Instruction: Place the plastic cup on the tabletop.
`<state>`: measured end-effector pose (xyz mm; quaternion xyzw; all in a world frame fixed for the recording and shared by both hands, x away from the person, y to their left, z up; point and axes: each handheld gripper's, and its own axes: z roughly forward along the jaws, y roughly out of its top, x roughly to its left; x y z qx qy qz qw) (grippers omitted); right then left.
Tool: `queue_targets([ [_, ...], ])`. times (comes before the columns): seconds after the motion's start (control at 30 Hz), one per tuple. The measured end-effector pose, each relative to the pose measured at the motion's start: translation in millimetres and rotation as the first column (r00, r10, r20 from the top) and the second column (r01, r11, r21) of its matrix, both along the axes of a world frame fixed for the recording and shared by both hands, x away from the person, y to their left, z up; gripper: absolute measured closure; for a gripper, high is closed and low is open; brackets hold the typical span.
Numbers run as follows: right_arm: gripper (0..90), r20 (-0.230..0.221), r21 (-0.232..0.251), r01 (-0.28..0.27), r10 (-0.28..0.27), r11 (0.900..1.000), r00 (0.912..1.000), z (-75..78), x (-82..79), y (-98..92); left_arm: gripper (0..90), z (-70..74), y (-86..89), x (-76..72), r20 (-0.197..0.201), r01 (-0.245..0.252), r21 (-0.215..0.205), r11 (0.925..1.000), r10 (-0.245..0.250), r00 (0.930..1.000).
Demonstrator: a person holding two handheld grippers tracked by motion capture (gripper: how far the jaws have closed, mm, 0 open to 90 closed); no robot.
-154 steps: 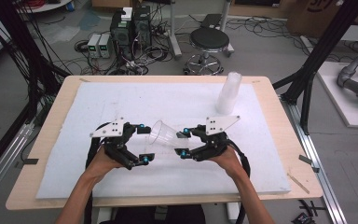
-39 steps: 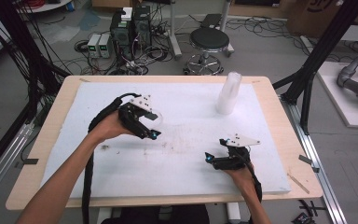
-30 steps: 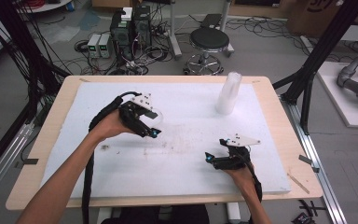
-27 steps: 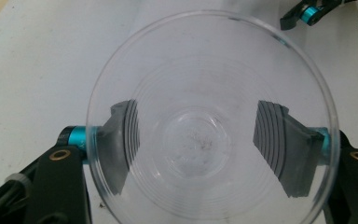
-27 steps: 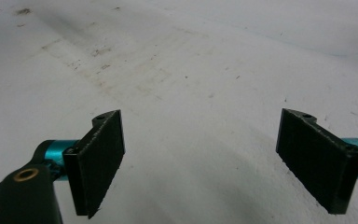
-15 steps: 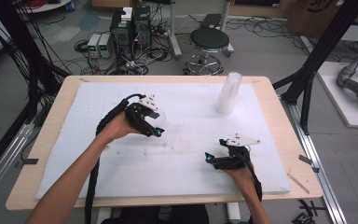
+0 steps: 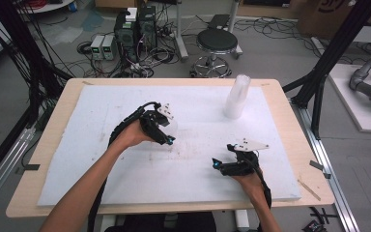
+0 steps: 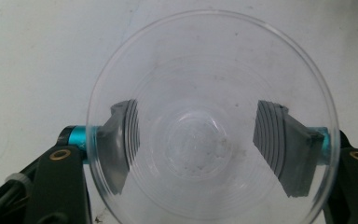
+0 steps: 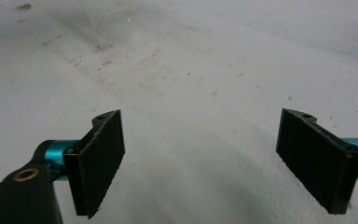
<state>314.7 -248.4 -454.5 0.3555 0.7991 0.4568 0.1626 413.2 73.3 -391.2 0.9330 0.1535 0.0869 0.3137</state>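
Left gripper [image 8: 205,144] clamps my clear cup [image 8: 209,126], mouth toward the camera, base toward the white board [image 7: 101,116]. Right gripper [image 9: 209,158], jaws wide and empty, rests well apart; cup stack [image 7: 236,96] stands beyond.

The left forearm reached in from the lower left, its hand wrapped around the left gripper [image 7: 166,135], whose pads [image 8: 123,140] were clamped inward. The right hand [image 7: 249,179] held the right gripper [image 9: 200,158] low, jaws spread wide apart.
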Motion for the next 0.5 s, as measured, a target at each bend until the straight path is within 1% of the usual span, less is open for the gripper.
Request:
queue_targets([
  [0.1,15.2,-0.001,0.003,-0.001,0.001,1.0,1.0,-0.1,0.3,-0.4,31.2,-3.4,-4.1,-0.1,-0.005,0.007,0.016,0.9999,-0.007,1.0],
  [0.23,15.2,-0.004,0.008,-0.001,0.001,1.0,1.0,0.1,0.1,-0.5,31.3,-8.3,-8.4,0.6,-0.024,0.012,0.037,0.9992,-0.011,0.9997],
  [0.37,15.1,-0.004,0.01,-0.003,0.003,1.0,1.0,0.1,0.2,-0.8,32.1,-10.3,-9.0,1.6,-0.03,0.005,0.029,0.9996,-0.004,0.9995],
  [0.5,15.1,-0.007,0.012,-0.006,0.006,1.0,1.0,0.0,0.5,-0.8,30.8,-10.7,-7.2,2.0,-0.035,-0.008,0.034,0.9994,0.009,0.9994],
])
